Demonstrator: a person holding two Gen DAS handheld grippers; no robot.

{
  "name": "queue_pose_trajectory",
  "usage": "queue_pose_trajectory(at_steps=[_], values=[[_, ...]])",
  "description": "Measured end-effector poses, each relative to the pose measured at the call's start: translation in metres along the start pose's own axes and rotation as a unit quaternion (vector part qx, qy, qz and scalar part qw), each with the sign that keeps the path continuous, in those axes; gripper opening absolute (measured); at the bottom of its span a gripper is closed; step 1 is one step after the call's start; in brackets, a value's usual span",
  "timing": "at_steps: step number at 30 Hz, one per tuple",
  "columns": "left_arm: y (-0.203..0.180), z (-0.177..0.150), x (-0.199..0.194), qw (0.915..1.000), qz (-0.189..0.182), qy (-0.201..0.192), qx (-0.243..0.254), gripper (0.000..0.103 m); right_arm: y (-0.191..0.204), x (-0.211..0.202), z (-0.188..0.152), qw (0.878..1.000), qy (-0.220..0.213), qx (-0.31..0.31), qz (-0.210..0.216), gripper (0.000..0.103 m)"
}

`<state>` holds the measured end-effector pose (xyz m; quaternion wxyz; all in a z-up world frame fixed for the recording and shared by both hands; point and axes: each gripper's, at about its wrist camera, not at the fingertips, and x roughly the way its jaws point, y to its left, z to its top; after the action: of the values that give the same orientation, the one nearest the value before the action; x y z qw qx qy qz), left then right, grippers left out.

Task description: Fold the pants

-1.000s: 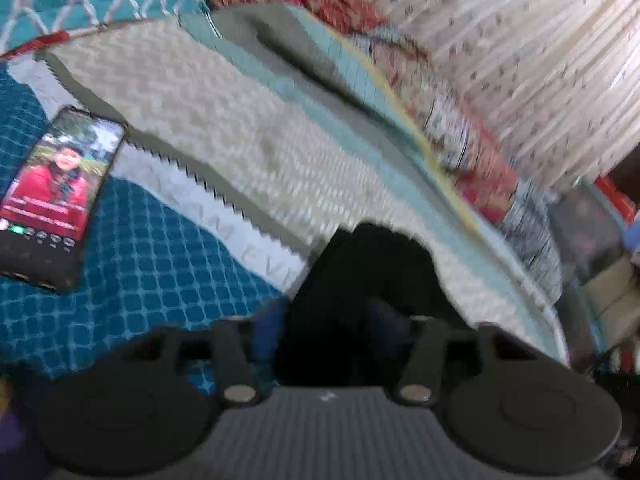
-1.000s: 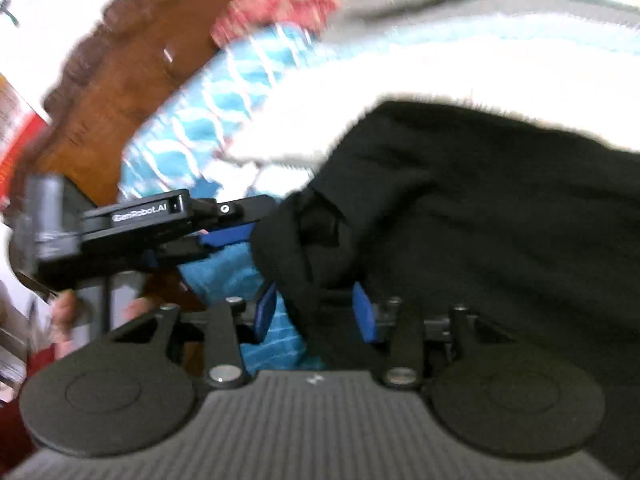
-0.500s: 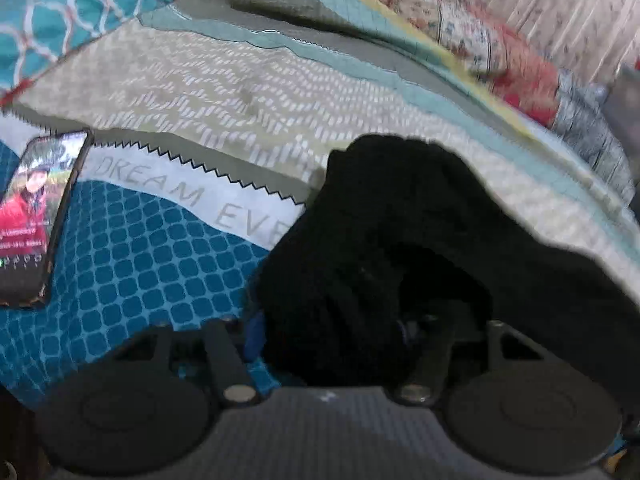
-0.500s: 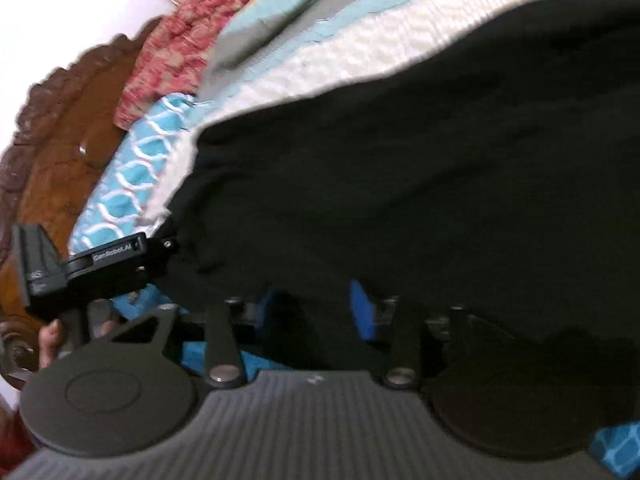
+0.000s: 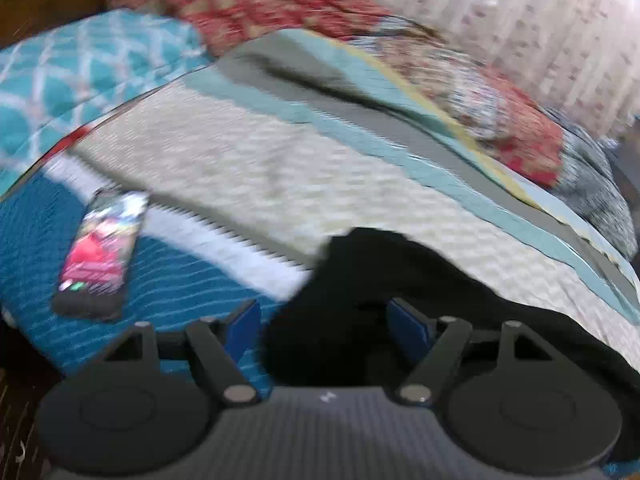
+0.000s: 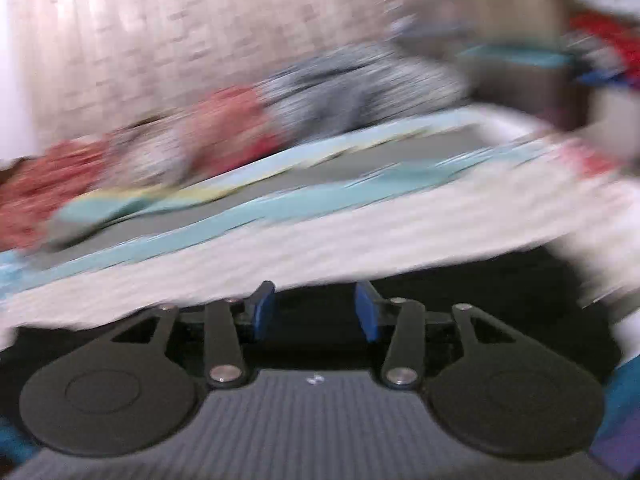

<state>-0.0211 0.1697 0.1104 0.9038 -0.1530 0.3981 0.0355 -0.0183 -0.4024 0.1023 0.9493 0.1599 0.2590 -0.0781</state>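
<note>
The black pants [image 5: 400,280] lie on the patterned bedspread [image 5: 260,168]. In the left wrist view my left gripper [image 5: 326,326] is open, its blue pads on either side of the pants' near edge, not pinching the cloth. In the right wrist view the pants [image 6: 460,288] lie flat as a dark band below the white part of the bedspread [image 6: 360,232]. My right gripper [image 6: 316,312] is open just above the black cloth and holds nothing. Both views are motion-blurred.
A phone [image 5: 100,256] with a lit screen lies on the blue part of the bedspread at the left. Red and grey patterned bedding [image 5: 500,112] is piled along the far side, before a pale curtain [image 5: 520,20]. A teal pillow [image 5: 80,72] is at the upper left.
Both grippers were shut on bunched black cloth and have opened and let it go. The pants now lie on the bed. The right gripper has swung round toward the curtain side.
</note>
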Motion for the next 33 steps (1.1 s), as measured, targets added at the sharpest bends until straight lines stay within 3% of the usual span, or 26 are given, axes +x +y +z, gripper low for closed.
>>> queue_pose_trajectory(at_steps=[3, 7, 8, 9, 11, 14, 17, 19, 22, 24, 25, 27, 31, 33], values=[[-0.054, -0.005, 0.013, 0.998, -0.025, 0.018, 0.055, 0.073, -0.057, 0.016, 0.024, 0.998, 0.014, -0.022, -0.054, 0.066], [-0.124, -0.031, 0.046, 0.9903, -0.049, 0.05, 0.121, 0.073, -0.088, 0.05, 0.032, 0.995, 0.083, -0.035, -0.04, 0.069], [-0.137, -0.038, 0.057, 0.9883, -0.051, 0.067, 0.127, 0.073, -0.089, 0.061, 0.029, 0.992, 0.108, -0.046, -0.036, 0.065], [-0.149, -0.045, 0.066, 0.9863, -0.054, 0.084, 0.131, 0.073, -0.095, 0.064, 0.024, 0.989, 0.132, -0.055, -0.032, 0.033], [-0.166, -0.061, 0.084, 0.9824, -0.044, 0.112, 0.143, 0.073, -0.115, 0.054, 0.016, 0.985, 0.152, -0.077, -0.036, 0.029], [-0.178, -0.076, 0.097, 0.9785, -0.023, 0.137, 0.153, 0.073, -0.124, 0.027, 0.028, 0.993, 0.101, -0.062, -0.03, 0.028], [-0.185, -0.08, 0.093, 0.9794, -0.003, 0.123, 0.16, 0.073, -0.146, 0.004, 0.054, 0.999, 0.024, 0.0, -0.028, 0.028], [-0.189, -0.077, 0.092, 0.9806, 0.017, 0.107, 0.163, 0.073, -0.159, 0.004, 0.062, 0.999, 0.001, 0.033, -0.02, 0.028], [-0.195, -0.077, 0.1, 0.9783, 0.045, 0.103, 0.174, 0.075, -0.17, 0.042, 0.055, 0.997, 0.029, 0.041, -0.06, 0.029], [-0.197, -0.082, 0.106, 0.9755, 0.057, 0.105, 0.184, 0.077, -0.179, 0.077, 0.032, 0.991, 0.09, 0.059, -0.075, 0.038], [-0.2, -0.083, 0.106, 0.9742, 0.062, 0.104, 0.191, 0.077, -0.183, 0.083, 0.022, 0.99, 0.093, 0.063, -0.081, 0.041], [-0.205, -0.081, 0.098, 0.974, 0.054, 0.098, 0.197, 0.077, -0.189, 0.066, 0.018, 0.991, 0.053, 0.104, -0.065, 0.049], [-0.215, -0.069, 0.073, 0.9767, 0.01, 0.058, 0.206, 0.076, -0.202, -0.011, 0.023, 0.986, -0.056, 0.155, -0.035, 0.049], [-0.228, -0.064, 0.067, 0.9759, -0.02, 0.038, 0.214, 0.075, -0.207, -0.047, 0.017, 0.982, -0.076, 0.168, -0.029, 0.05]])
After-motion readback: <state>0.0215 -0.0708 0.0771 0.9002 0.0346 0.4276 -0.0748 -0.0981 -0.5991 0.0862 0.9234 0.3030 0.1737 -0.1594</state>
